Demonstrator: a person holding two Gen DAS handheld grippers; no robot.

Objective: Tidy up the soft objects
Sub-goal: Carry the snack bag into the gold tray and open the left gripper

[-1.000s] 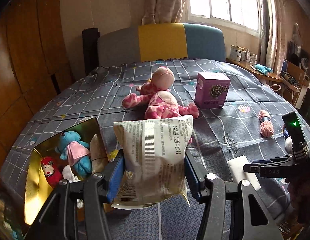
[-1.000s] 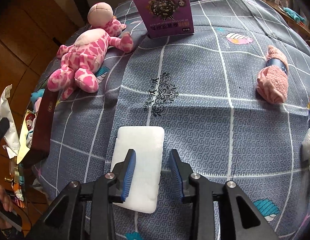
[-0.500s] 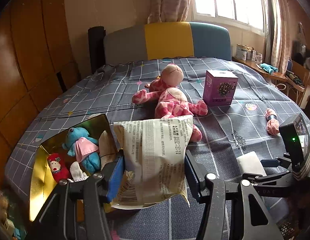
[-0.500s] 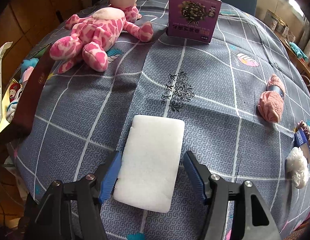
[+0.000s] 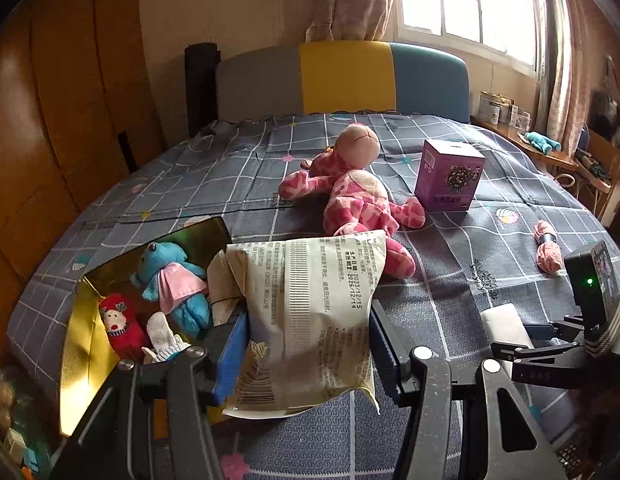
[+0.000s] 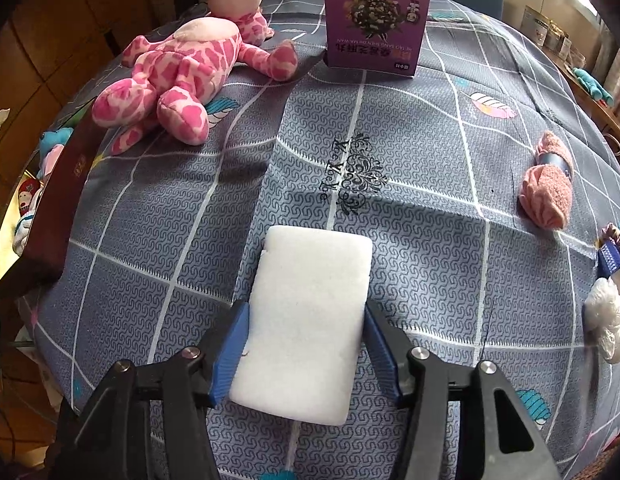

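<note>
My left gripper (image 5: 306, 344) is shut on a pale snack bag (image 5: 310, 312) and holds it above the bed, beside a gold-lined box (image 5: 76, 344). The box holds a blue plush (image 5: 170, 280), a red sock toy (image 5: 118, 320) and a white mitten (image 5: 162, 332). My right gripper (image 6: 306, 344) straddles a white sponge (image 6: 310, 320) that lies on the bedspread; its blue pads touch both long sides. A pink spotted plush (image 6: 182, 76) lies at the far left, and shows in the left wrist view (image 5: 353, 200).
A purple carton (image 6: 375, 26) stands behind the plush, also in the left wrist view (image 5: 449, 180). A pink rolled sock (image 6: 547, 192) lies to the right. A white fluffy ball (image 6: 607, 324) and a blue-labelled item (image 6: 609, 256) sit at the right edge. A headboard (image 5: 345, 76) stands behind the bed.
My right gripper opened wide, moved forward around the white sponge, and its pads now rest against both sides. My left gripper keeps holding the snack bag and has lifted slightly.
</note>
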